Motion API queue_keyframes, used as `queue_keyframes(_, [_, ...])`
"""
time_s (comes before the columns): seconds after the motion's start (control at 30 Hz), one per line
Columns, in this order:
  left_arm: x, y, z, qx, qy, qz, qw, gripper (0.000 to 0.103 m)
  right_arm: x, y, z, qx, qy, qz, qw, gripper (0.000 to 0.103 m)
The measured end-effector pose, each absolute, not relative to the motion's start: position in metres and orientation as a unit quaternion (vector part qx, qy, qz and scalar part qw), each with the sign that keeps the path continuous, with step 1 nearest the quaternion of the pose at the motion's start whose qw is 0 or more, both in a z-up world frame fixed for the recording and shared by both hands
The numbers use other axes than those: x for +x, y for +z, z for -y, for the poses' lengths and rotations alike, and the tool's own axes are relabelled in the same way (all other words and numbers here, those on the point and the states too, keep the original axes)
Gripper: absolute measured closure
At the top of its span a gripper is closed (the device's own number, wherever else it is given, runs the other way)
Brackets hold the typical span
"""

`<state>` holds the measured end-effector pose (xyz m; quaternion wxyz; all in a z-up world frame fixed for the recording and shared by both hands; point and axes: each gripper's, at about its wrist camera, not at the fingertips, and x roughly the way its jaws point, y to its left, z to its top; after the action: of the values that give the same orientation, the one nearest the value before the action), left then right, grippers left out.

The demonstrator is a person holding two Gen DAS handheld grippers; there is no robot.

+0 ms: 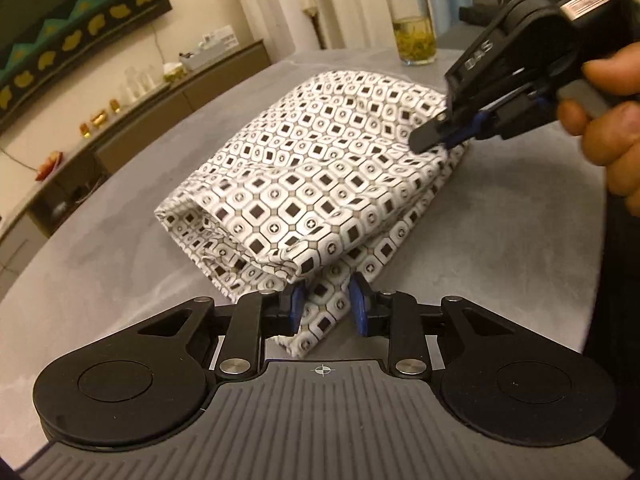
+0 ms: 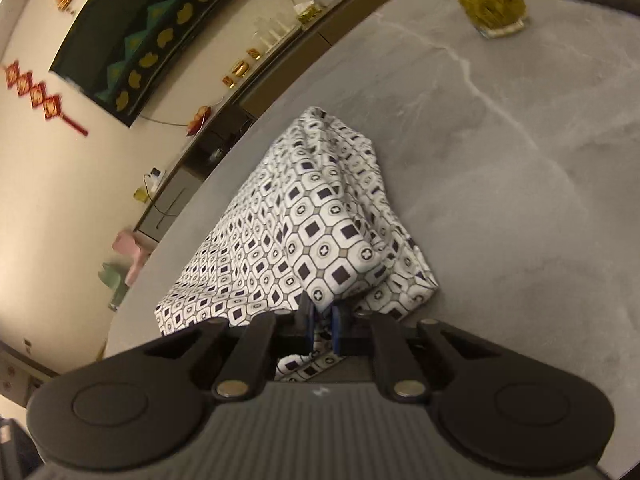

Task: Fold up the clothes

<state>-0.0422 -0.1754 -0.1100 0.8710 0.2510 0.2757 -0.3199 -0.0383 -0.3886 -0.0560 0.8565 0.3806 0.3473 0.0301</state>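
With both my left claw (image 1: 325, 307) and right claw (image 2: 323, 329) pinching corners of the cloth (image 1: 320, 168), I judge uneven pulling could drag the folded stack crooked.

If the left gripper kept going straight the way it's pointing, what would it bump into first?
Probably the cloth: the left gripper already has a flap between its fingers, and the folded stack lies right ahead on the table.

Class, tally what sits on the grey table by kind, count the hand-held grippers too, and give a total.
Patterned cloth: 1
Glass with yellow-green contents: 1
Hand-held grippers: 2, left and right
Total: 4
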Motion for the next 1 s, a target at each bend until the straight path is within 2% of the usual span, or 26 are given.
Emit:
queue_keyframes(0.13, [-0.079, -0.072, 0.159, 0.213, -0.312, -0.216, 0.9, 0.085, -0.039, -0.045, 0.38, 0.36, 0.026, -0.342, 0.868, 0.095])
queue_keyframes(0.27, [-0.074, -0.062, 0.185, 0.228, -0.326, -0.185, 0.899, 0.085, -0.039, -0.046, 0.373, 0.343, 0.028, -0.344, 0.874, 0.093])
queue_keyframes(0.33, [-0.056, -0.078, 0.203, 0.251, -0.318, -0.209, 0.89, 0.086, -0.041, -0.046, 0.376, 0.348, 0.034, -0.345, 0.871, 0.085])
queue_keyframes(0.37, [-0.046, -0.089, 0.209, 0.262, -0.309, -0.225, 0.886, 0.09, -0.043, -0.046, 0.381, 0.359, 0.036, -0.342, 0.868, 0.077])
queue_keyframes(0.43, [-0.029, -0.107, 0.212, 0.271, -0.289, -0.254, 0.883, 0.09, -0.049, -0.047, 0.394, 0.378, 0.028, -0.329, 0.865, 0.073])
queue_keyframes(0.57, [-0.014, -0.114, 0.202, 0.242, -0.274, -0.275, 0.889, 0.089, -0.055, -0.055, 0.41, 0.384, 0.023, -0.336, 0.86, 0.077])
queue_keyframes(0.7, [-0.008, -0.119, 0.196, 0.255, -0.25, -0.276, 0.892, 0.088, -0.063, -0.051, 0.413, 0.383, 0.019, -0.332, 0.862, 0.074])
queue_keyframes(0.83, [-0.002, -0.12, 0.188, 0.241, -0.246, -0.286, 0.894, 0.088, -0.073, -0.035, 0.409, 0.31, -0.049, -0.332, 0.89, 0.085])
queue_keyframes(1.0, [0.004, -0.113, 0.185, 0.246, -0.23, -0.276, 0.9, 0.089, -0.079, -0.006, 0.403, 0.241, -0.049, -0.302, 0.921, 0.085])
